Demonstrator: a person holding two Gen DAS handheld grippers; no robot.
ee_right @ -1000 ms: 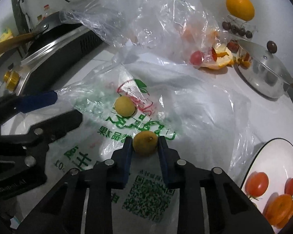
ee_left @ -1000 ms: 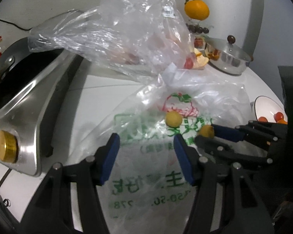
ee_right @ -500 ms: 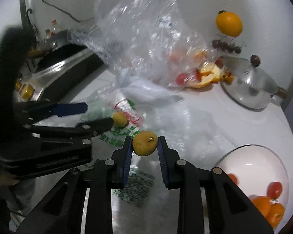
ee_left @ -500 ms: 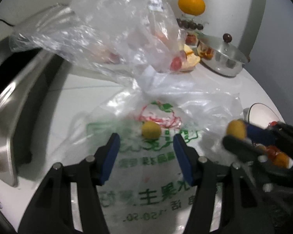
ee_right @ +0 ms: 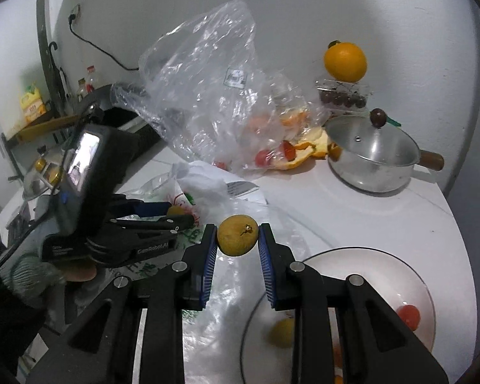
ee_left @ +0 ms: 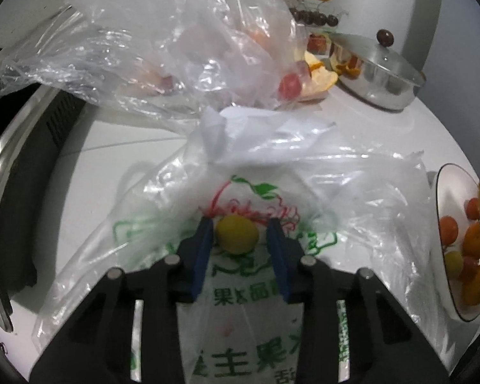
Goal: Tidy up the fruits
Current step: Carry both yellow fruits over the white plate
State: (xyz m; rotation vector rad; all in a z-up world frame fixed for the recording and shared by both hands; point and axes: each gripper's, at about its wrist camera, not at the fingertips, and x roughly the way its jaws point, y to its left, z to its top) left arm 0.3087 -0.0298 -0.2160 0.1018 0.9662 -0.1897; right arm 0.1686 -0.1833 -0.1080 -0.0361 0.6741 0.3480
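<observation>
Where the white worktop (ee_right: 352,211) curves away smooth and glossy, a steel-rimmed stove (ee_left: 12,192) fills its nine o'clock edge in the left wrist view. Next in bulk come two plastic bags: a clear, crinkled bag (ee_left: 163,48) standing puffed at twelve o'clock with red and orange fruit showing dimly through it, and a flat printed bag (ee_left: 259,198) with green lettering spread below it. A round white plate (ee_right: 352,262) with a thin dark rim sits at five o'clock in the right wrist view, holding cherry tomatoes (ee_right: 408,316) and a small yellow fruit (blurred behind the tongs). A lidded steel pot (ee_right: 372,156) with a dark knob stands at two o'clock, curls of orange peel (ee_right: 307,152) just beside it at its nine o'clock. Above the pot, a large orange (ee_right: 345,61) rests on a clear box of dark cherries (ee_right: 342,99).

Both black tongs carry blue ribbed pads. The right tongs (ee_right: 236,240) pinch a small, round, dull-yellow kumquat (ee_right: 237,236) with a brown stem scar, lifted clear of the worktop beside the plate's far rim. The left tongs (ee_left: 240,236) have just been closing around a second yellow kumquat (ee_left: 237,233) lying on the printed bag; whether both pads press it I cannot tell.
</observation>
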